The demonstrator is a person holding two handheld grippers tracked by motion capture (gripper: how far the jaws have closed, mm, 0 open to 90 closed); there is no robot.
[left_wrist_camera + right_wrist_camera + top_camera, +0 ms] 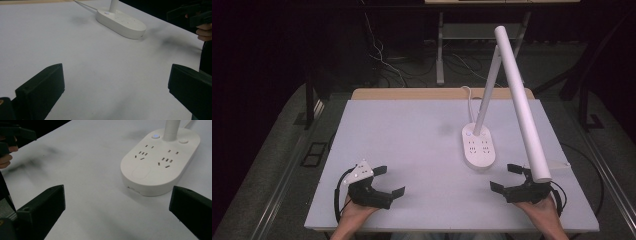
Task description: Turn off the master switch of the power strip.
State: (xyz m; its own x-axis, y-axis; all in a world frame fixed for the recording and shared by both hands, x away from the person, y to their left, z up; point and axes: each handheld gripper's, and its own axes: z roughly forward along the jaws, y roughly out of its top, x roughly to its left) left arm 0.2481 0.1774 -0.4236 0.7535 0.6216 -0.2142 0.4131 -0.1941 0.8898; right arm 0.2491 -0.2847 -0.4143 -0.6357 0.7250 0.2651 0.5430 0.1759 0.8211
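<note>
Now we hold the left claw and right claw wide, empty, over the matte white bench; between them, farther back, stands the smooth oval-based lamp with its long tubular head

— Where are the hands?

— Both at the near edge of the desk. The left gripper sits by the near left corner, jaws spread wide, nothing between them.

— And the other?

— The right gripper is by the near right corner, jaws equally wide, the right hand behind it.
</note>
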